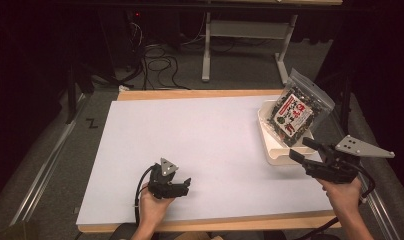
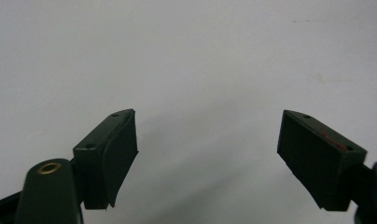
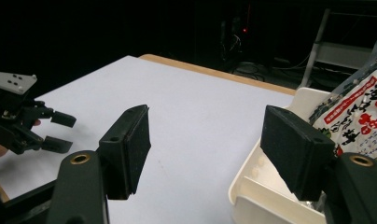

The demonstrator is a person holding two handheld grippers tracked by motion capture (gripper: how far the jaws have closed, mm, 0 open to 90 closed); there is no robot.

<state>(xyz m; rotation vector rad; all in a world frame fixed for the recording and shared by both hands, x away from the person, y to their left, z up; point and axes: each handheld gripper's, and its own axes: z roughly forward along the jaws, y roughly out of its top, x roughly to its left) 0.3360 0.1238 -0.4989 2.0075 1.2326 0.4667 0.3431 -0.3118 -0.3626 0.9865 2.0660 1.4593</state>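
The jaws of the right gripper (image 1: 303,150) stand wide apart with nothing between them, and they point toward the near end of the white tray (image 1: 276,150). In the right gripper view one jaw is over the tray's edge and the other is over the white table cover (image 3: 196,107). The snack bag (image 1: 299,109) leans in the tray, its top corner standing above the far rim, and it is near the jaws but not touching them.

The left gripper (image 1: 184,186) rests low near the front of the table, well apart from the tray. Its jaws are also open and hold nothing.

I judge that the step is to reach for the bag. To do it well, the right gripper should go forward, bring both jaws around one free edge of the bag, and close only there, not on the tray wall.
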